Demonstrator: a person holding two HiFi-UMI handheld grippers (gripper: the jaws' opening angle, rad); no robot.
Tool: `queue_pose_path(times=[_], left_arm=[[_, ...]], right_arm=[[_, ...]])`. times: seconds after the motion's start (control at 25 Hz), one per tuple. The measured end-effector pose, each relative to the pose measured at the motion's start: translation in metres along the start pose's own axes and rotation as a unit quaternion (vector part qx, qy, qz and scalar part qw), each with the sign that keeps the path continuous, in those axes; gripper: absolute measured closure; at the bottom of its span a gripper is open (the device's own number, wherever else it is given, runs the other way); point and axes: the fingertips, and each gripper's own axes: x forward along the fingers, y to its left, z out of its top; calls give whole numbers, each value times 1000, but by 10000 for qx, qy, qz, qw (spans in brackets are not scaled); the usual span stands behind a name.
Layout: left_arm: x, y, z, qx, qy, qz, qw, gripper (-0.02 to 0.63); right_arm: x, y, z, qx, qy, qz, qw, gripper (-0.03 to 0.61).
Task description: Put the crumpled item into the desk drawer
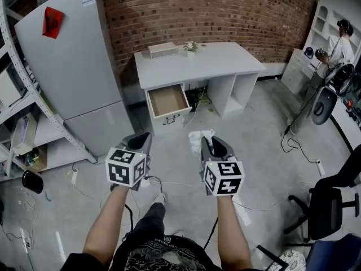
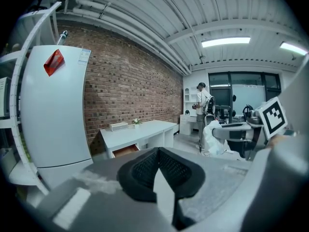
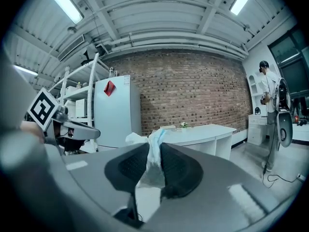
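Observation:
A white desk [image 1: 214,64] stands against the brick wall, its left drawer [image 1: 167,101] pulled open and bare inside. My right gripper [image 1: 207,144] is shut on a crumpled white item [image 1: 201,136], which sticks up between the pads [image 3: 153,151]. It hangs in the air over the floor, well short of the desk. My left gripper [image 1: 142,141] is level with it on the left, shut with nothing held; its jaws meet at the tips [image 2: 157,152]. The desk [image 2: 137,132] and drawer [image 2: 124,150] show ahead in the left gripper view.
A grey fridge [image 1: 76,66] stands left of the desk, with metal shelving [image 1: 22,103] beyond it. Cables [image 1: 293,145] trail over the floor. Black office chairs [image 1: 333,205] are at the right. A person [image 1: 340,47] stands by white cabinets at the far right. A box [image 1: 162,49] and a small plant [image 1: 192,47] sit on the desk.

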Motion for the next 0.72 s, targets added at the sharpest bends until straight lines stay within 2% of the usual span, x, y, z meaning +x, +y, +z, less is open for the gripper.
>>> queue_pose_path(times=[0.32, 0.72], left_arm=[[45, 27, -2, -79, 33, -5, 10000, 612], [124, 97, 15, -280, 117, 88, 9995, 612]], right_arm=[[51, -13, -2, -25, 90, 52, 9999, 506], [163, -29, 15, -100, 276, 206, 9994, 506]])
